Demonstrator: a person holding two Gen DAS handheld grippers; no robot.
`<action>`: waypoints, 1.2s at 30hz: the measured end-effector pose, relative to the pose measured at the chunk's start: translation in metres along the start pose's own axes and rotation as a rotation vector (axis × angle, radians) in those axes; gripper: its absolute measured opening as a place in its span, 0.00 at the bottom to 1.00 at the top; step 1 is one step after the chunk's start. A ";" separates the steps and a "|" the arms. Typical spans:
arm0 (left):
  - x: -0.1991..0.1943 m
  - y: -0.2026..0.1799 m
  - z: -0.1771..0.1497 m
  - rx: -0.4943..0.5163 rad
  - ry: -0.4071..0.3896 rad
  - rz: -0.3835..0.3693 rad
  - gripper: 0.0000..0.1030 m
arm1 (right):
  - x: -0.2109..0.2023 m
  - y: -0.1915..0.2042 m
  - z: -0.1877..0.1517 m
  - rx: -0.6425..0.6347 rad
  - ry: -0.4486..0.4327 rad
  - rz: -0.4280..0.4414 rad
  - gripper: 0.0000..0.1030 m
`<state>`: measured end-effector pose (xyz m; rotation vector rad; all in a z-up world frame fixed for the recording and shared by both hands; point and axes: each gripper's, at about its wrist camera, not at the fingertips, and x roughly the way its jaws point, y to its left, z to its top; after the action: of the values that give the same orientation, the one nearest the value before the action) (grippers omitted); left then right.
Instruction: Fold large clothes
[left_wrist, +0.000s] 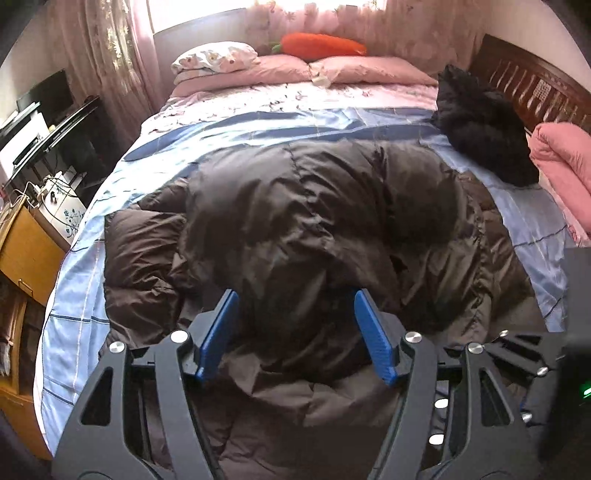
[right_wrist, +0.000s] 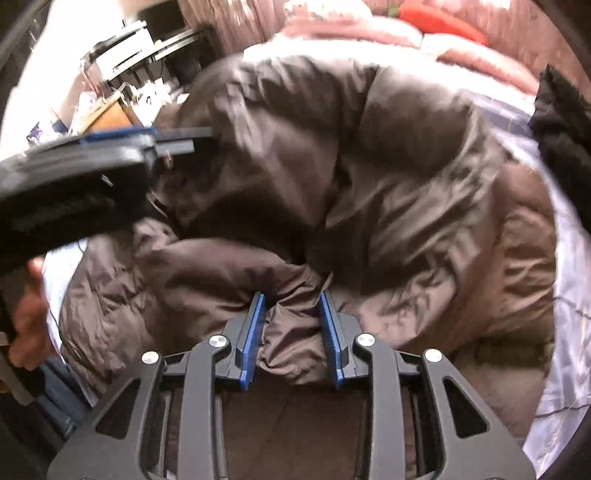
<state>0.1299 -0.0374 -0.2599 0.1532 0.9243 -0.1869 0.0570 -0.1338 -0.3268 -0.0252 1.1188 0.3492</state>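
Observation:
A large brown puffer jacket lies crumpled on the light blue bedsheet, one part folded over its middle. My left gripper hovers just above the jacket's near part, its blue pads wide apart with nothing pinched between them. In the right wrist view the jacket fills most of the picture. My right gripper has a bunched, puckered fold of the jacket filling the gap between its blue pads. The left gripper's black body crosses the upper left, with a person's hand below it.
A black fuzzy garment lies on the bed's right side beside a folded pink quilt. Pink pillows and an orange carrot cushion sit by the window. A wooden cabinet and cluttered shelves stand left of the bed.

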 end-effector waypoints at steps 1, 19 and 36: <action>0.005 -0.002 -0.002 0.006 0.018 0.000 0.65 | 0.007 0.000 0.000 0.002 0.012 -0.004 0.31; 0.073 -0.012 -0.030 0.027 0.331 0.151 0.70 | -0.037 -0.008 0.057 -0.087 -0.023 -0.352 0.40; 0.079 -0.011 -0.039 -0.001 0.388 0.098 0.70 | 0.102 0.004 0.207 0.004 0.213 -0.133 0.42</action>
<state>0.1434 -0.0477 -0.3477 0.2386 1.3001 -0.0662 0.2767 -0.0628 -0.3247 -0.1356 1.3215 0.2288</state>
